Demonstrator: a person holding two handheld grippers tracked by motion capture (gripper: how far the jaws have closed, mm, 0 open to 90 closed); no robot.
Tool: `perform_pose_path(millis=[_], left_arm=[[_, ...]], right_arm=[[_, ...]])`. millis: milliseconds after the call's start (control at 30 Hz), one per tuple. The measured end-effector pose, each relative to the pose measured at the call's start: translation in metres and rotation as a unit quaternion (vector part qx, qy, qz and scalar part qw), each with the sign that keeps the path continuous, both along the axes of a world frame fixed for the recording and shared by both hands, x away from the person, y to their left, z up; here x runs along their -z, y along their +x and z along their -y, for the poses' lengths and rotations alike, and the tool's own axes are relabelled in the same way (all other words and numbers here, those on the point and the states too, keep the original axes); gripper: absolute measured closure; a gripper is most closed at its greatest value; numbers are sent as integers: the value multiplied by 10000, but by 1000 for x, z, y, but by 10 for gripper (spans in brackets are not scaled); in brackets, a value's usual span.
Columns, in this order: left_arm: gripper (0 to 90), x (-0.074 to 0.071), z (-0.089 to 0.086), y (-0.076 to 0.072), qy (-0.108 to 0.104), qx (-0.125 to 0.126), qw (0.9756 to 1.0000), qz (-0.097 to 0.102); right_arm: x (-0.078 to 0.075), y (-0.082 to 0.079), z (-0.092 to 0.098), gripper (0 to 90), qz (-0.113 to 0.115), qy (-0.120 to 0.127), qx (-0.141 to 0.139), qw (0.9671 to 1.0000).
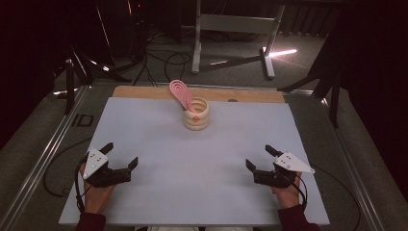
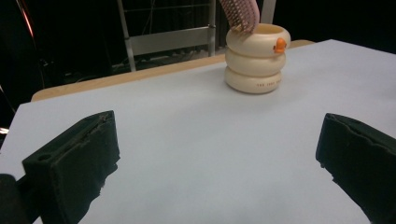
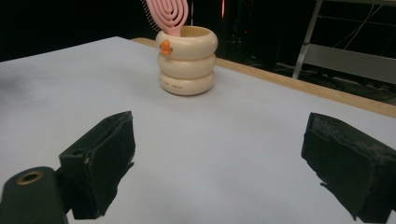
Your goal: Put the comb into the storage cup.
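Ribbed cup (image 1: 196,115) at far centre of table mat (image 1: 144,192), well apart from both grippers. Hairbrush (image 1: 182,94) in cup, leaning left and far over rim. Left gripper (image 1: 121,155) near left on mat, right gripper (image 1: 261,157) near right. Wooden board edge (image 1: 144,91) behind mat.

A dim lab or studio: black cables (image 1: 163,60) snake over grey carpet, metal stand legs (image 1: 231,45) at far side.
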State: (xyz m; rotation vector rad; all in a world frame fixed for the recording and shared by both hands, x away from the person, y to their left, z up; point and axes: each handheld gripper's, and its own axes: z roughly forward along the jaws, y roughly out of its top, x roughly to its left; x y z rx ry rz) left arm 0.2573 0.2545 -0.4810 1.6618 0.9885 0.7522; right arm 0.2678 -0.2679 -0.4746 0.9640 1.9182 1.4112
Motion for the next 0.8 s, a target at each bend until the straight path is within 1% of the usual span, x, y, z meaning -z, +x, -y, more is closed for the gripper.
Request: perform_pose_path(millis=[167, 233, 300, 533, 800], left_arm=[[0, -1, -3, -4, -181, -14, 9998, 65], [0, 1, -2, -4, -131, -14, 9999, 30], [0, 3, -1, -4, -125, 3, 9999, -5], [0, 5, 0, -3, -77, -6, 10000, -25], [0, 6, -2, -3, -110, -92, 9999, -46]], right_arm=[[1, 0, 3, 98, -3, 10, 73, 10000], [1, 0, 3, 98, -18, 29, 88, 10000], [1, 0, 3, 98, -7, 18, 77, 10000], [1, 0, 2, 98, -21, 16, 66, 10000], [1, 0, 2, 98, -26, 12, 70, 10000]])
